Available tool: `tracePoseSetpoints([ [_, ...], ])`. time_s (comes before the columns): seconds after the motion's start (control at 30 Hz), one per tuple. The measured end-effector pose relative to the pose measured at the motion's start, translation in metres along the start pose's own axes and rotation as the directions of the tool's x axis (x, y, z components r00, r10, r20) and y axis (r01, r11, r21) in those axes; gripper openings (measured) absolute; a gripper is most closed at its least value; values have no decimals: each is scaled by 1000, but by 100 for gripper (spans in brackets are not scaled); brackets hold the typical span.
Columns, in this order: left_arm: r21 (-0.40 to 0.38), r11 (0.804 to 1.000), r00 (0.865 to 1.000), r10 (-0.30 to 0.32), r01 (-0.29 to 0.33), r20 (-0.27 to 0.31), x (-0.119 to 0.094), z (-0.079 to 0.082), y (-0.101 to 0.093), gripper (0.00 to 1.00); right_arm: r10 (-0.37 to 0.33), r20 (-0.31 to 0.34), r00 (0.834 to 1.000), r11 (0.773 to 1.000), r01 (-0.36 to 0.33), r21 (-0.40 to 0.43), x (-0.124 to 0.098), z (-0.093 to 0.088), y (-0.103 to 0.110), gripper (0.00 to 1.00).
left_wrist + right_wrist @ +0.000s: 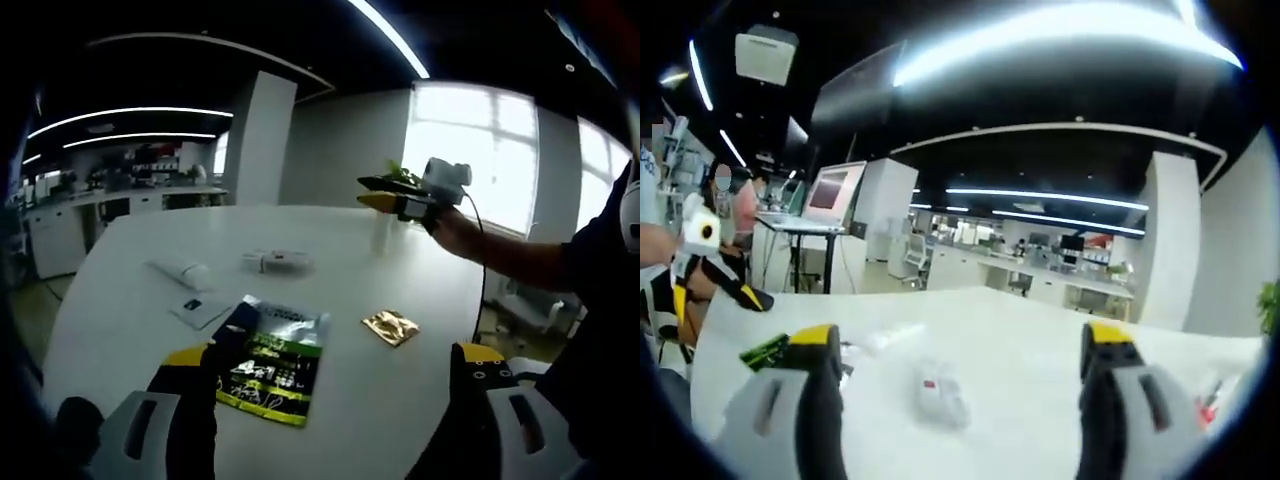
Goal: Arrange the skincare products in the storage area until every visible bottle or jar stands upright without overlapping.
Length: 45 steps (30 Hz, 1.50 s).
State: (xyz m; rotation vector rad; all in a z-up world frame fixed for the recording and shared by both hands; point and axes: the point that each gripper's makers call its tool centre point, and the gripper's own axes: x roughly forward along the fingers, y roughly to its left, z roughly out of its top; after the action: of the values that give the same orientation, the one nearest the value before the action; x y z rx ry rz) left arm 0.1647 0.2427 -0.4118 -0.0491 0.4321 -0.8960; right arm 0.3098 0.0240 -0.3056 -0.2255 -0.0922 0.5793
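Best brought both grippers, left [330, 370] and right [965, 350], jaws apart and empty, low over the lying white tube [180, 270] on the surface [400, 250] before clamping.

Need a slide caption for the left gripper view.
Open left gripper above a green sachet on the white table.

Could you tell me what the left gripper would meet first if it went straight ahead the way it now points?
Probably the green and black packet lying flat on the white table, just ahead between the open left gripper jaws; depth is hard to judge.
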Motion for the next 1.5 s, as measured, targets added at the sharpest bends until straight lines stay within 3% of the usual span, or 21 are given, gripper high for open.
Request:
tracePoseSetpoints([
  [0.27, -25, 1000, 1000, 7, -6, 13, 4, 1, 4, 99, 18, -66, 998, 1000, -17, 16, 8, -15, 19, 100],
  [0.5, -35, 999, 1000, 7, -7, -5, 4, -8, 1, 99, 37, -133, 991, 999, -33, 30, 27, -26, 29, 100],
  [0.63, -43, 999, 1000, 4, -5, -6, 3, -12, -3, 99, 62, -258, 964, 998, -52, 44, 38, -49, 36, 100],
  [0.7, -41, 999, 1000, 0, 0, -10, 3, -14, -6, 99, 71, -277, 958, 997, -58, 57, 44, -53, 41, 100],
  [0.77, -44, 999, 1000, 1, -1, -3, 3, -14, -6, 99, 104, -350, 931, 993, -75, 95, 47, -66, 49, 100],
  [1.1, -39, 999, 1000, -13, 14, 15, 1, -15, -11, 98, 151, -417, 896, 985, -99, 143, 74, -72, 58, 100],
  [1.5, -38, 999, 1000, -17, 18, 9, -1, -17, -15, 97, 196, -457, 868, 975, -121, 189, 91, -81, 79, 99],
])
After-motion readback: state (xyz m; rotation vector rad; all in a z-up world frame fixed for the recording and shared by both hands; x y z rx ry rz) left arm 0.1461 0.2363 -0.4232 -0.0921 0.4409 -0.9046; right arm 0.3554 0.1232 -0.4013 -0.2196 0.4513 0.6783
